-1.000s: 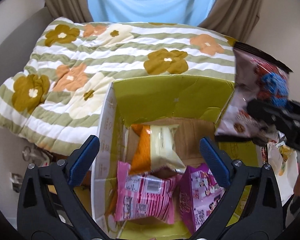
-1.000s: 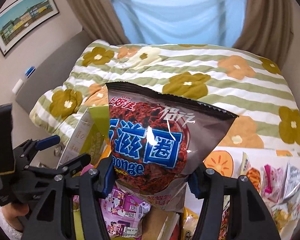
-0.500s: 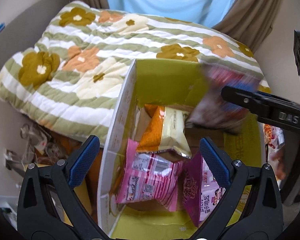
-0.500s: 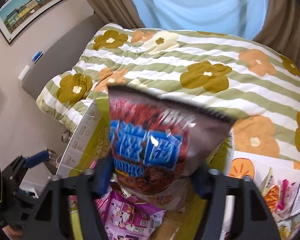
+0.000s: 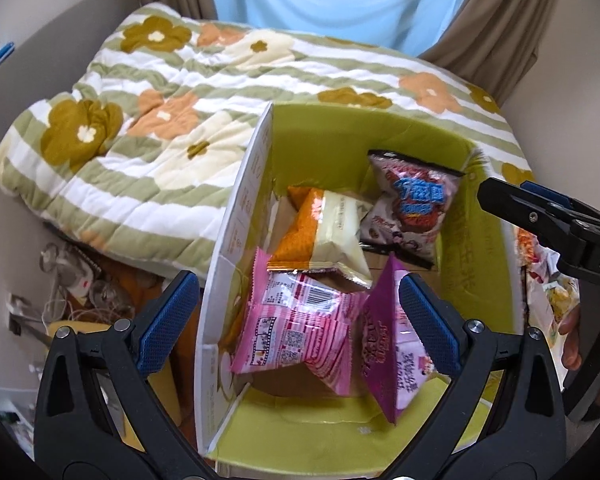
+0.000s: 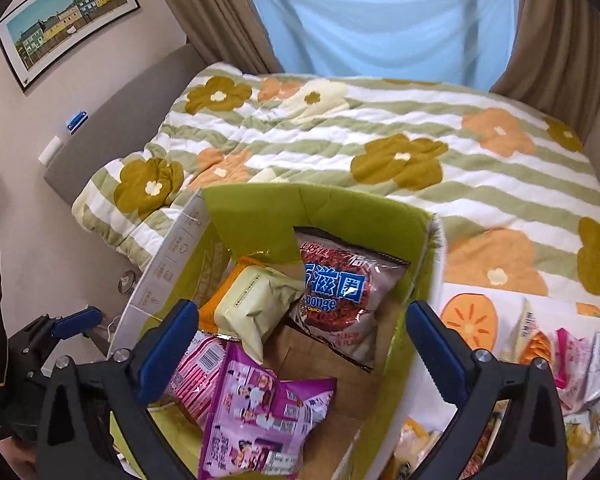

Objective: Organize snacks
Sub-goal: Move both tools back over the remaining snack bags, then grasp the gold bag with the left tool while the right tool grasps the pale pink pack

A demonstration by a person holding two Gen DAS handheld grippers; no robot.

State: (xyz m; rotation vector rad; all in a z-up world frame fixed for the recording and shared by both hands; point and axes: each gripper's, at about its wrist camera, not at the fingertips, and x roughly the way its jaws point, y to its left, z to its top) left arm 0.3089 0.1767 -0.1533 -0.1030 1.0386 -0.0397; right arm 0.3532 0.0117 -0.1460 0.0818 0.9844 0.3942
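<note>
Both grippers hang over the open cardboard box [image 5: 240,216] at the edge of the bed. The left gripper [image 5: 298,320] is spread wide, blue pads [image 5: 164,320] well apart, nothing between them. The right gripper [image 6: 300,344] is just as wide and empty-handed; from the left wrist view it juts in at the right edge [image 5: 540,216], above the box's right wall.

Down in the box, the dark chip bag [image 6: 340,292] with the blue lettering lies at the far right corner, leaning against the green inner wall [image 6: 416,240], its top seal up near the rim. Touching its left side is the cream-and-orange packet [image 6: 256,304], tilted across the middle. Nearer the cameras, the pink striped packet [image 5: 300,332] lies flat with its barcode up, and the purple packet [image 6: 260,412] sits just beside it, standing on edge in the left wrist view [image 5: 392,344].

Off to the right, outside the box, more snack packets [image 6: 572,364] lie scattered on a cloth with an orange fruit print [image 6: 468,320]. The floral striped quilt [image 6: 340,148] covers the bed behind it all.
</note>
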